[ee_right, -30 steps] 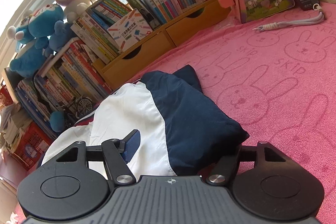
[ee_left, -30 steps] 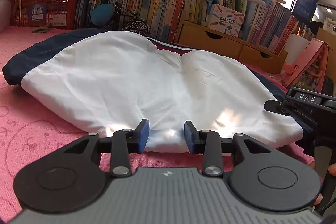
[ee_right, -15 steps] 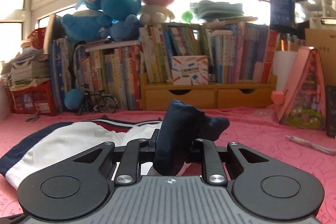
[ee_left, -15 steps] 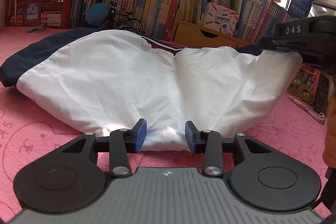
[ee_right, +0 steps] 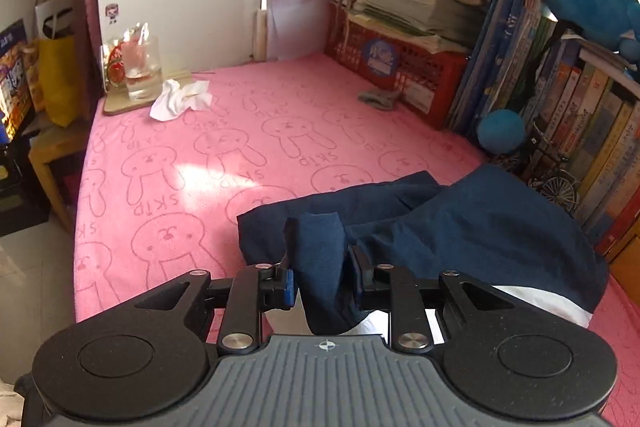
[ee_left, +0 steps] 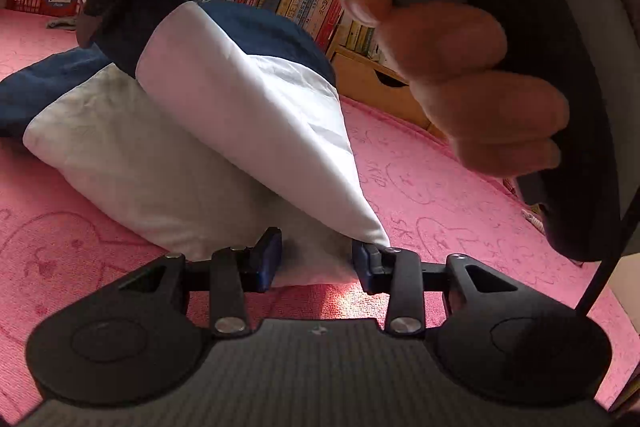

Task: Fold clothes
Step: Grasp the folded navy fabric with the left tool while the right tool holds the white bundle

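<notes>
A white and navy garment (ee_left: 224,115) lies on the pink rabbit-print cloth (ee_left: 420,187). Its right half is lifted and swung over the left half. My left gripper (ee_left: 316,261) rests low at the near white hem. Its jaws stand apart, with the hem and the corner of the folded flap lying between the pads. In the right wrist view the navy end (ee_right: 480,227) drapes down to the left half of the garment. My right gripper (ee_right: 322,277) is opening, and a bunch of navy cloth still sits between its pads. The hand (ee_left: 472,67) holding it fills the upper right of the left wrist view.
Rows of books (ee_right: 580,131) and wooden drawers (ee_left: 372,87) line the back. A red crate (ee_right: 400,67) with stacked papers, a blue ball (ee_right: 502,131), a glass jar (ee_right: 138,67) and a crumpled tissue (ee_right: 180,99) stand further left. The table's left edge (ee_right: 80,227) drops to the floor.
My right gripper closed on the navy end, rose, rolled and carried it across to the left, folding the right half over. Its jaws have since widened. The left gripper shifted only slightly.
</notes>
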Motion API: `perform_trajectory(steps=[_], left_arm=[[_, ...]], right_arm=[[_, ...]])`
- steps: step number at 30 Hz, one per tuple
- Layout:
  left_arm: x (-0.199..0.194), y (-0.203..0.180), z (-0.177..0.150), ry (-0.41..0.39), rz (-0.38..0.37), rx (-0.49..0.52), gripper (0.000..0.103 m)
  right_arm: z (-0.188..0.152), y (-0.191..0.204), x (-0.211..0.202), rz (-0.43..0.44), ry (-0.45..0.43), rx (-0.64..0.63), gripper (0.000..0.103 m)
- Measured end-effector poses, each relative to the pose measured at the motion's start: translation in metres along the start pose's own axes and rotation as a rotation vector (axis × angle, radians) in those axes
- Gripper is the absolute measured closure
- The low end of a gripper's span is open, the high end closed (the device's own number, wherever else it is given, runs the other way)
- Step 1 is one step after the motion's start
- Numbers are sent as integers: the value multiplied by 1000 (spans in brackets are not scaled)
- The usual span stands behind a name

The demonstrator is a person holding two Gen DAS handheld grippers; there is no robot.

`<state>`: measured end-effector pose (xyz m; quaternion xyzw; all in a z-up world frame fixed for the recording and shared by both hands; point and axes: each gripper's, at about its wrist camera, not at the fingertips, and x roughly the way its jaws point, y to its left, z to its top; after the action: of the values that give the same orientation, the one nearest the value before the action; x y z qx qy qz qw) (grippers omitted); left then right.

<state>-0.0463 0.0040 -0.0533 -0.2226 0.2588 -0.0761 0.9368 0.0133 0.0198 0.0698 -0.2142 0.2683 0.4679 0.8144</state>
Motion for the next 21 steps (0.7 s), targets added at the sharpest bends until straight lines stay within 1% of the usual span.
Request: perform_trajectory(steps=[1,2,3,4,5,6,7,9,11,13,15,17,18,21], left_arm=[[-2,9,1,1,-37,-53,66],[-4,21,2,7,-85,-121,65],[-6,34,3,13,-136,-192,64],[-9,43,4,12,-174,-236,65],[-13,52,4,10,-209,-272,64],[-18,56,4,0,-208,-272,63],[-25,59,5,-12,-197,-261,59],[-40,64,8,-60,-184,-225,52],[-54,71,13,-90,-214,-226,51],[-60,77,21,-113,-240,-256,41],[-53,77,32,-116,-239,-257,40],[-40,77,41,-110,-216,-264,35],[-31,78,44,-108,-203,-280,30],[-13,88,51,-85,-153,-381,29]], right_arm=[[-2,-4,-13,-12,-46,24,40],[-4,-9,-28,-28,-98,55,33],[-6,-14,-43,-43,-149,85,29],[-11,-19,-58,-73,-193,132,28],[-21,-27,-74,-134,-240,198,27],[-30,-32,-86,-198,-277,254,24],[-49,-33,-98,-281,-306,331,24],[-91,-35,-122,-458,-360,495,24],[-134,-30,-130,-552,-361,627,24],[-167,-19,-125,-579,-323,726,24],[-187,-5,-111,-568,-272,787,24],[-192,10,-88,-540,-216,797,24],[-191,16,-78,-529,-191,791,24],[-178,32,-50,-572,-146,742,24]])
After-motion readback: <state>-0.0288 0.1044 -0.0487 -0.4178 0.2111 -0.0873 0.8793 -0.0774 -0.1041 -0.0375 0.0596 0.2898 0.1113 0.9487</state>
